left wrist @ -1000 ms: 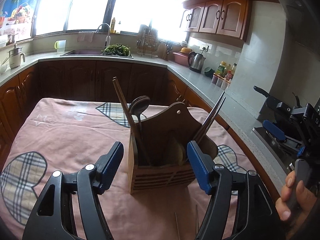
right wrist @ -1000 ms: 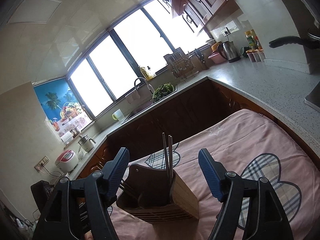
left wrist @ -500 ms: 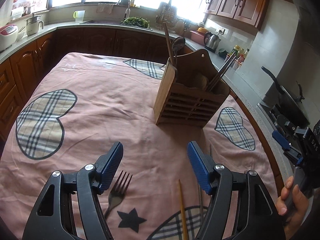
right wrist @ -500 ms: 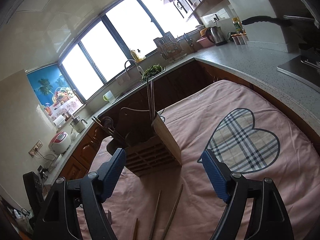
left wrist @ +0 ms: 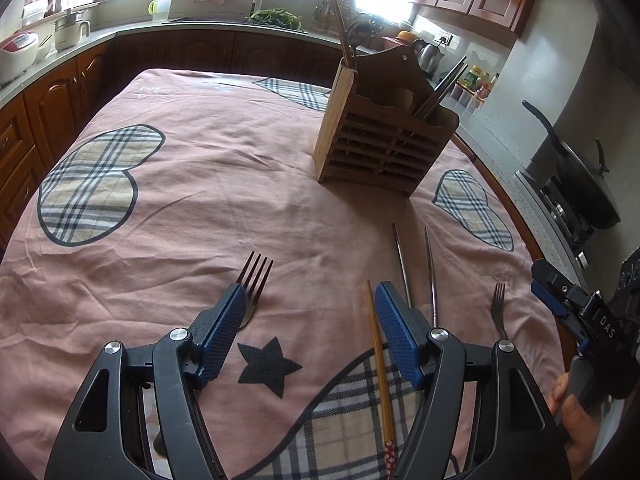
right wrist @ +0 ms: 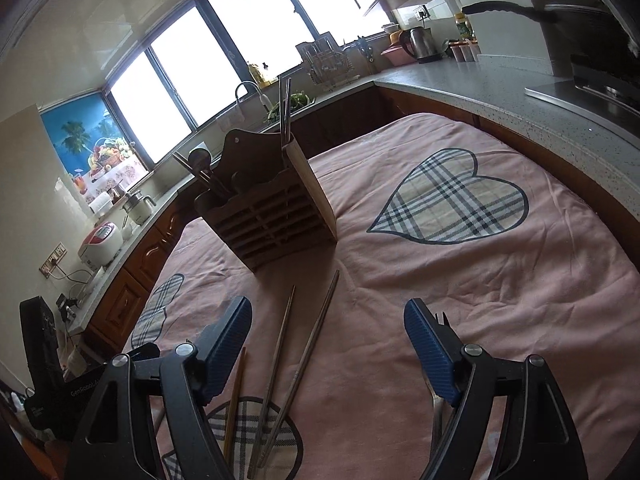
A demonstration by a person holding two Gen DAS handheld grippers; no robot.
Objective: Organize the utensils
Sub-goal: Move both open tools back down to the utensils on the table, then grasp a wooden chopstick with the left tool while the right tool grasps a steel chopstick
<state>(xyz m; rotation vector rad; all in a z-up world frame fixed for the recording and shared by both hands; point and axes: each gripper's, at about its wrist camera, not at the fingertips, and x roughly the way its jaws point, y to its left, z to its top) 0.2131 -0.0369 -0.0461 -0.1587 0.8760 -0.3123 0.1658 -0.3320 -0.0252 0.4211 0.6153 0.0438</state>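
A wooden utensil caddy (left wrist: 380, 144) (right wrist: 276, 216) stands on the pink tablecloth (left wrist: 192, 184) and holds chopsticks and a spoon. Loose on the cloth nearer to me lie a large fork (left wrist: 254, 276), a wooden chopstick (left wrist: 380, 364) (right wrist: 236, 396), two metal chopsticks (left wrist: 402, 264) (right wrist: 316, 332) and a small fork (left wrist: 498, 312) (right wrist: 442, 318). My left gripper (left wrist: 309, 300) hovers open over the cloth between the large fork and the wooden chopstick. My right gripper (right wrist: 327, 316) is open above the metal chopsticks, holding nothing. The small fork is partly hidden behind its right finger.
A stove with a black wok (left wrist: 580, 184) and a grey counter (right wrist: 520, 96) run along the table's right side. A kettle (right wrist: 418, 42), sink (left wrist: 256, 4) and rice cooker (right wrist: 100, 242) stand on the far counters. Wooden cabinets (left wrist: 36, 120) line the left.
Both grippers have drawn back from the caddy, sunk and tilted down. The caddy now sits farther away, and the loose forks and chopsticks on the cloth have come into view.
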